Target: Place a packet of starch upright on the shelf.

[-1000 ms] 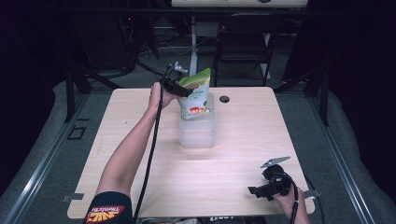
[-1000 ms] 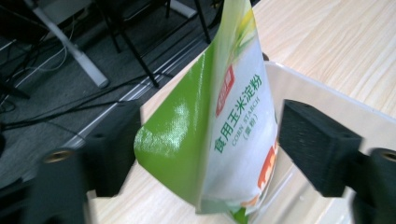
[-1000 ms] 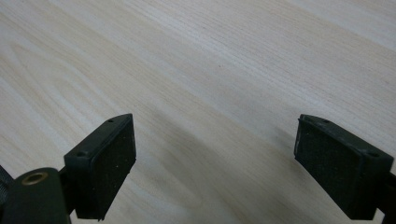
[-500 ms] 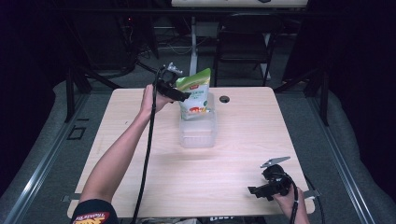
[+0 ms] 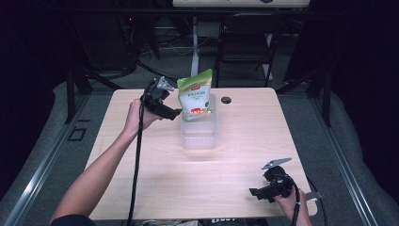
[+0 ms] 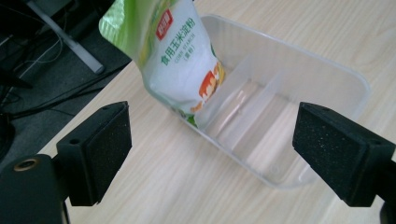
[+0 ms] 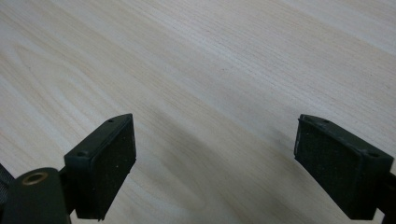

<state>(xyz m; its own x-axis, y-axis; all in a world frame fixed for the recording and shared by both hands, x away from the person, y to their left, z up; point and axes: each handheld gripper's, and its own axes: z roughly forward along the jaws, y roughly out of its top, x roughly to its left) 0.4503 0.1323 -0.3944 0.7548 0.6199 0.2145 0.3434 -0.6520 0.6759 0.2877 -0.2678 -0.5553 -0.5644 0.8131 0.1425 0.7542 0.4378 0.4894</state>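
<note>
We have just let go of the corn starch pouch (image 5: 194,94): a second ago our left gripper (image 5: 177,112) was up against it at the pouch's upper part, and now it has drawn back to the left of the clear plastic bin (image 5: 200,136), its jaws having just been opening, with nothing between the pads (image 6: 100,156). In the left gripper view the jaws stand wide apart and the pouch (image 6: 175,56) sits beyond them, untouched.

The pouch stands on end in the far end of the bin (image 6: 299,107), leaning against its far wall, its green top sticking well above the rim. The nearer compartments of the bin look empty.

Our right gripper (image 5: 254,192) has not stirred; it rests near the table's (image 5: 141,188) near right corner, well apart from the bin, jaws spread over bare wood (image 7: 210,93).

We judge the placing step done: the pouch holds its lean unaided, so the left hand is free to retreat.
</note>
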